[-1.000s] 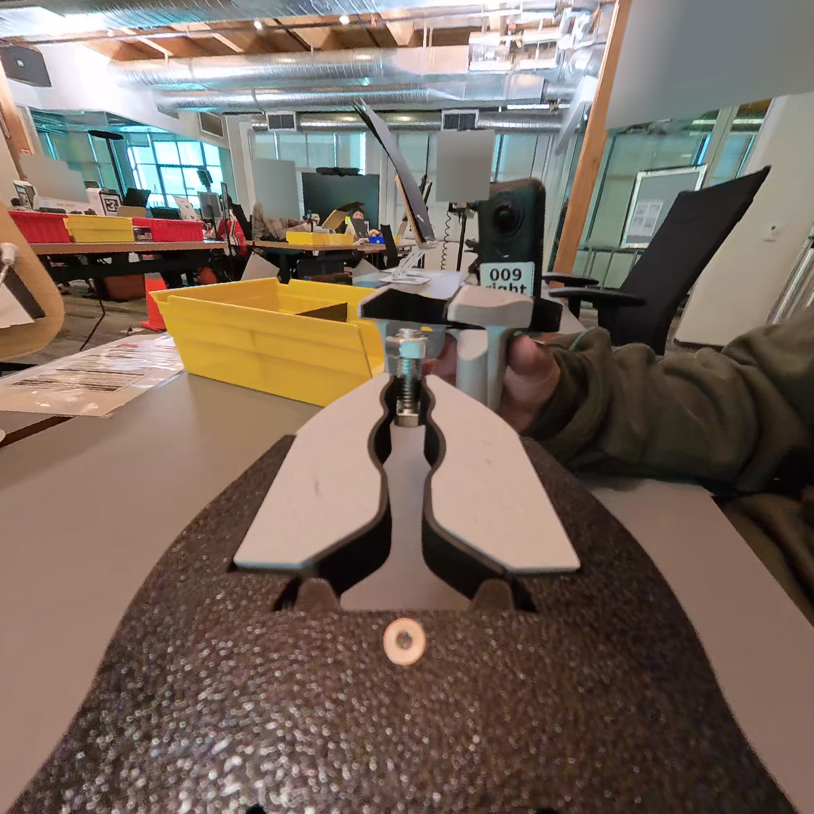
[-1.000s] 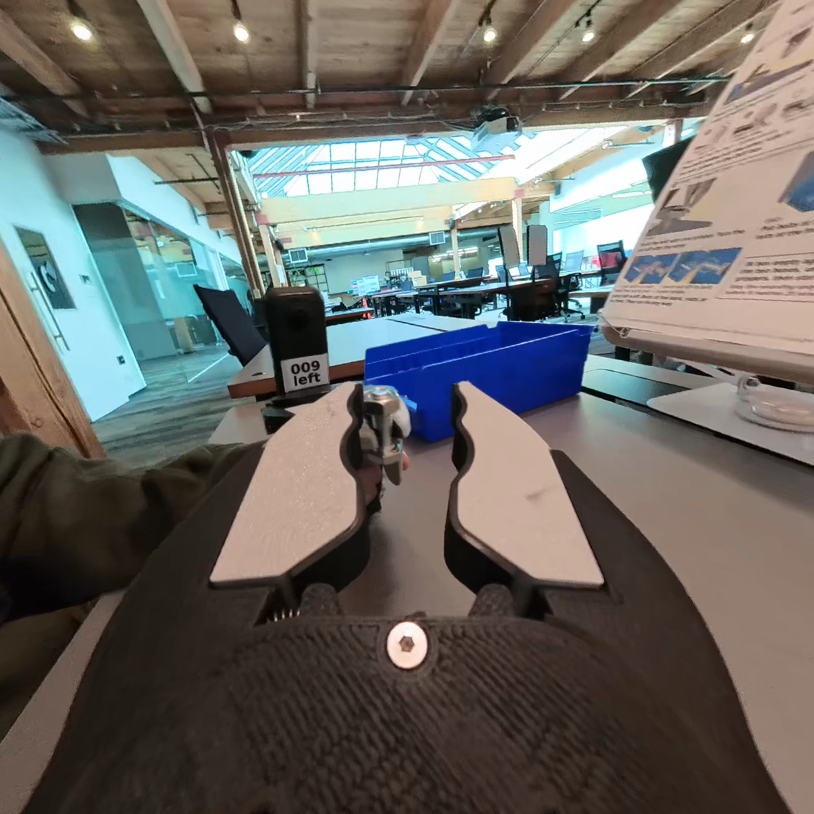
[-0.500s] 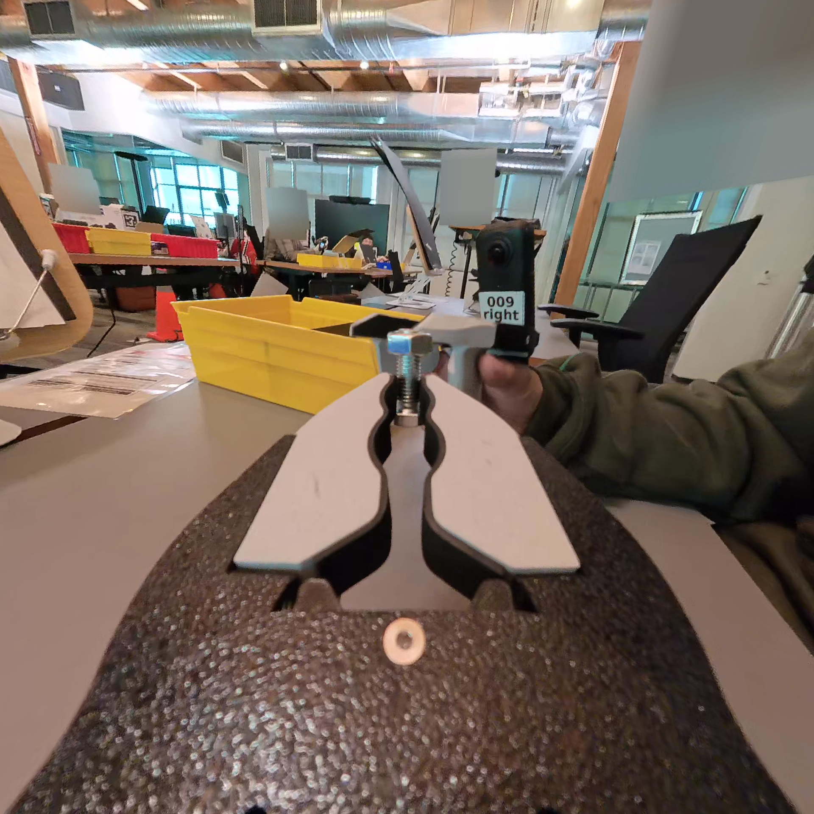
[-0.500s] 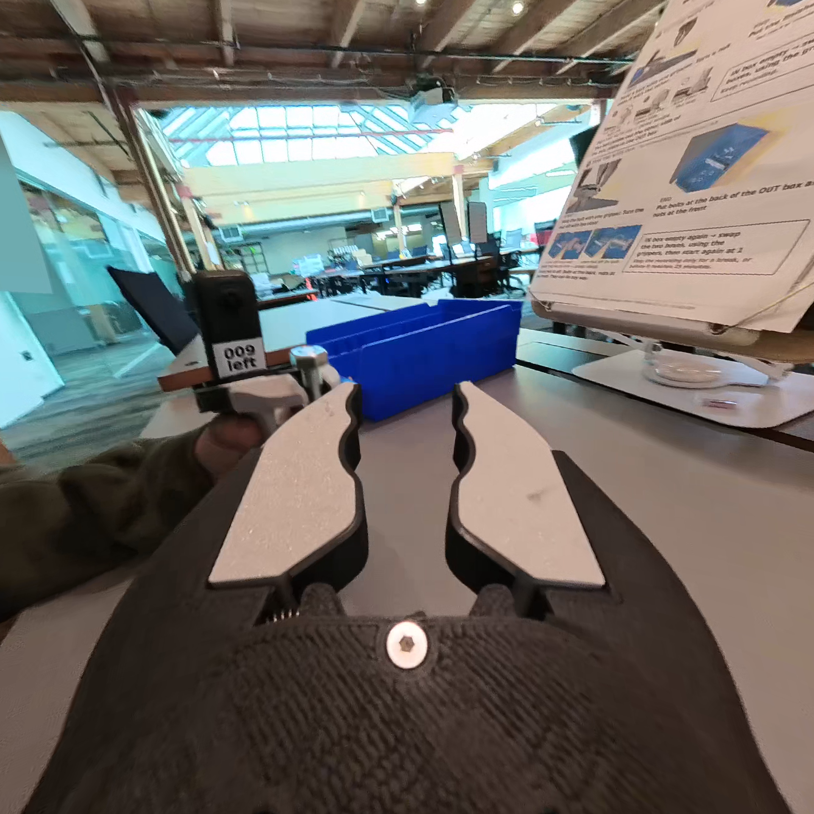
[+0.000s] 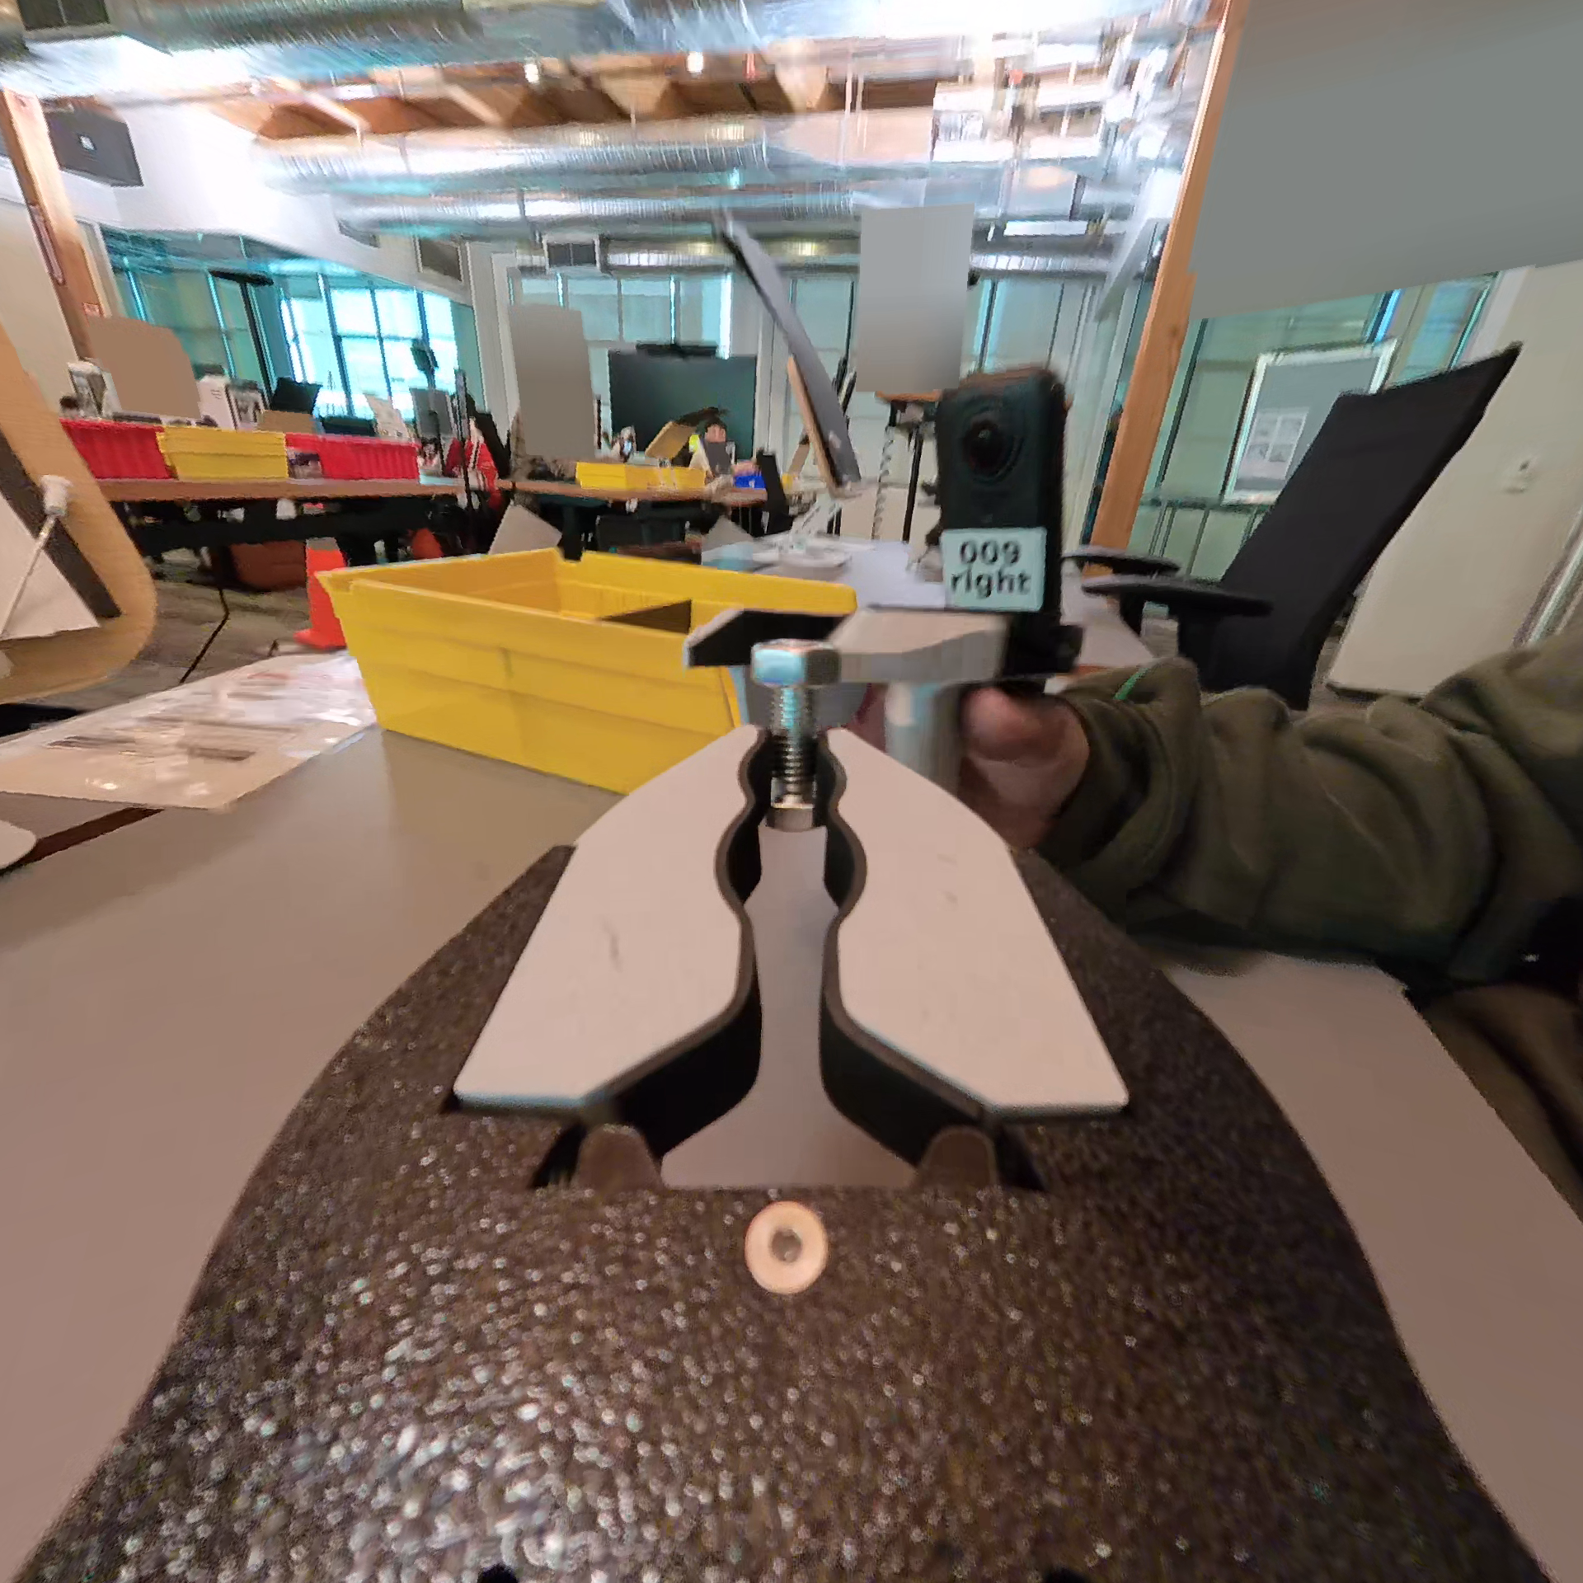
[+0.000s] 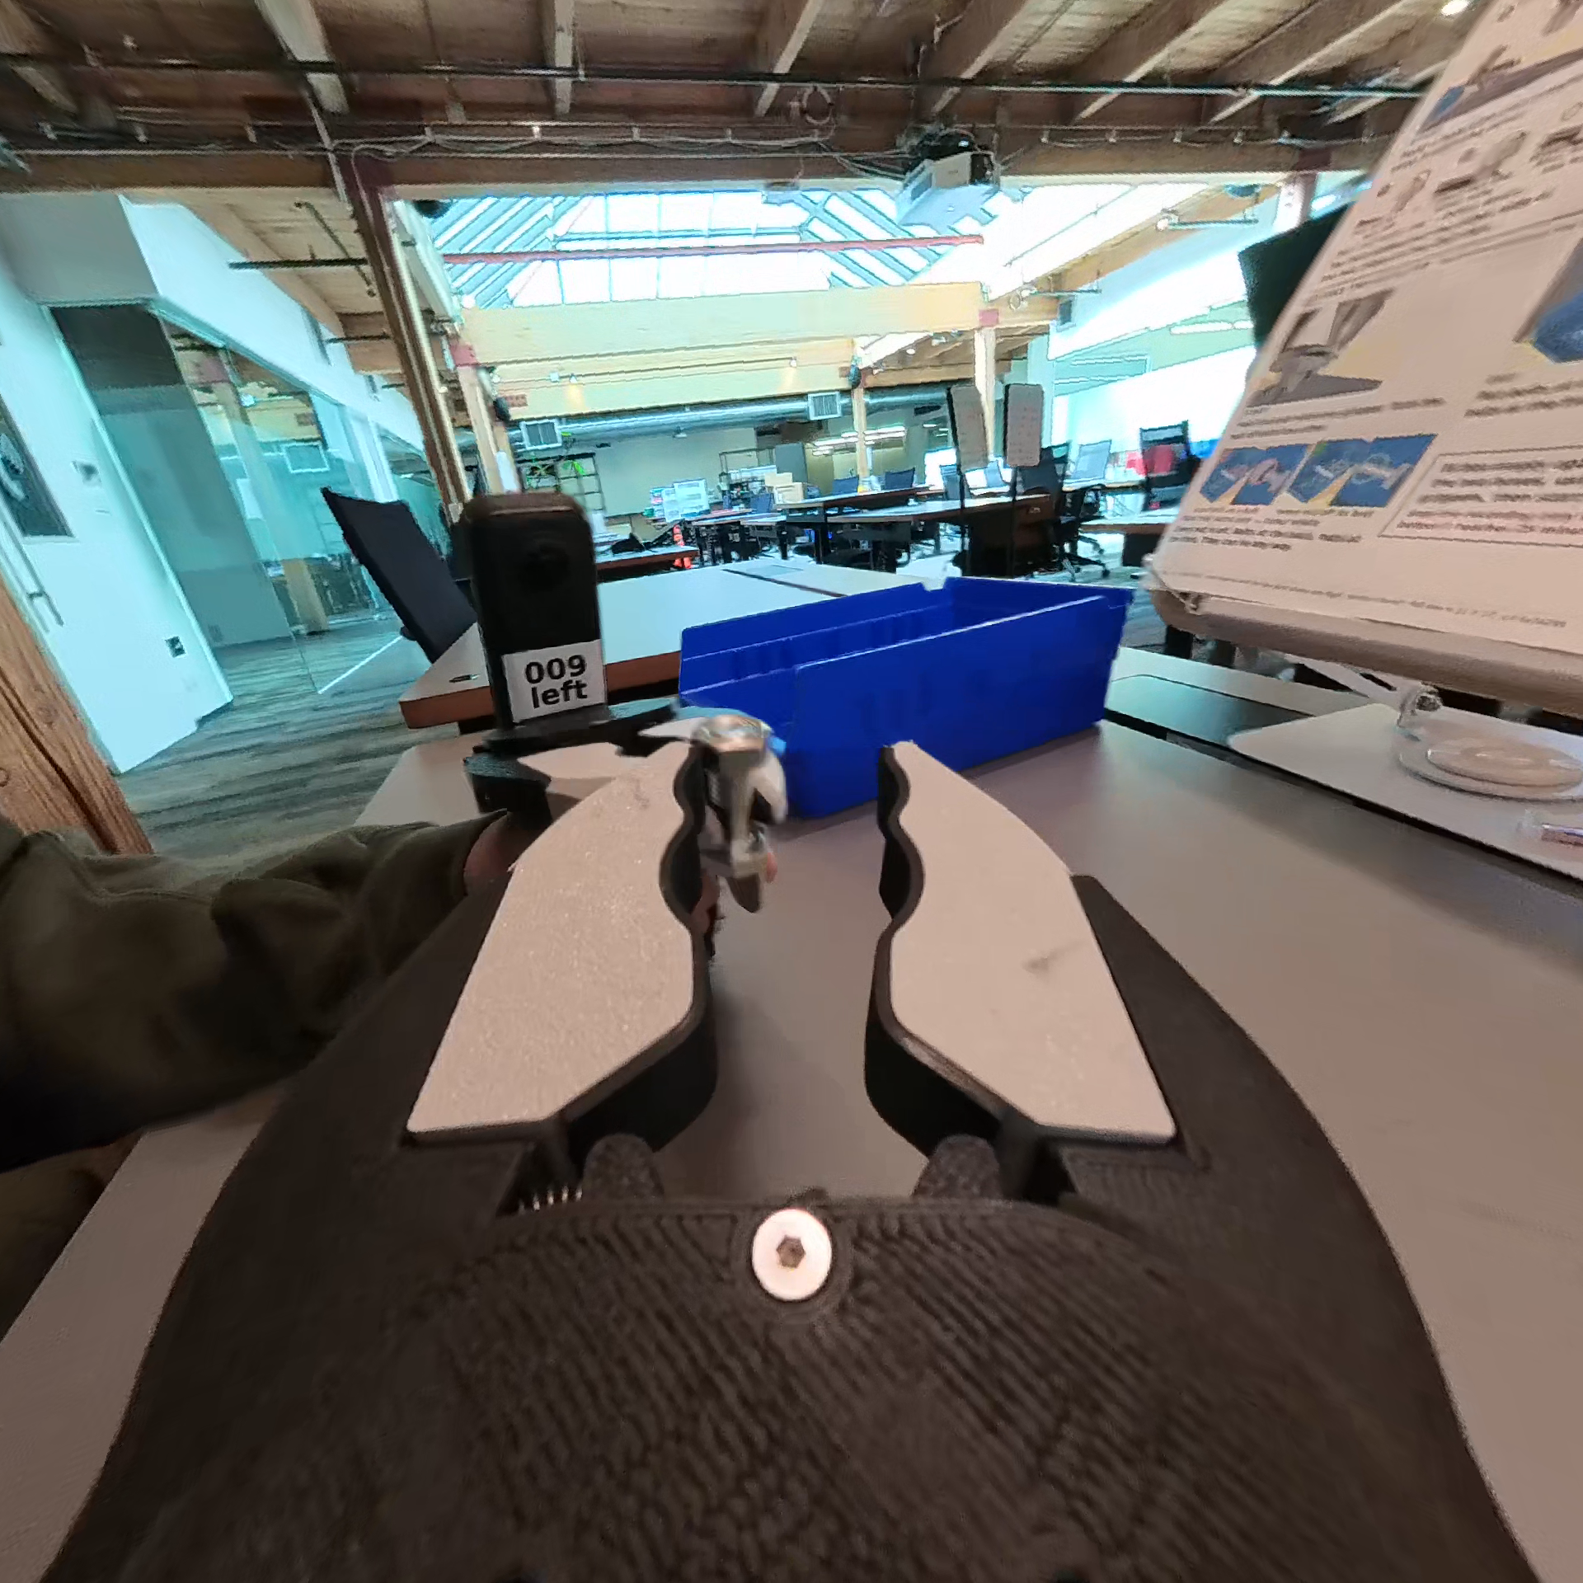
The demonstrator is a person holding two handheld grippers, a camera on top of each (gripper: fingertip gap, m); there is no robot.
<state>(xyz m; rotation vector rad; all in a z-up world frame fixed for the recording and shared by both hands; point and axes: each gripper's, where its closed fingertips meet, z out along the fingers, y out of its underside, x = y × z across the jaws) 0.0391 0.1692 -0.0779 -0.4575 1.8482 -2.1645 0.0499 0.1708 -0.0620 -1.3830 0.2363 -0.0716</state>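
Since half a second ago, right gripper (image 6: 792, 835) swings back beside the bolt (image 5: 792, 737), jaws wide apart, empty. Left gripper (image 5: 792, 775) clamps the bolt's threaded shank upright (head exposed, reachable from above), nearer than the yellow bin (image 5: 548, 651) behind.

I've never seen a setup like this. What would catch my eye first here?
Probably the silver bolt standing upright, pinched between the tips of the left tool. Just behind it the right tool hangs open above the grey table. Next come two bright bins: a yellow bin beyond the left tool, a blue bin beyond the right.
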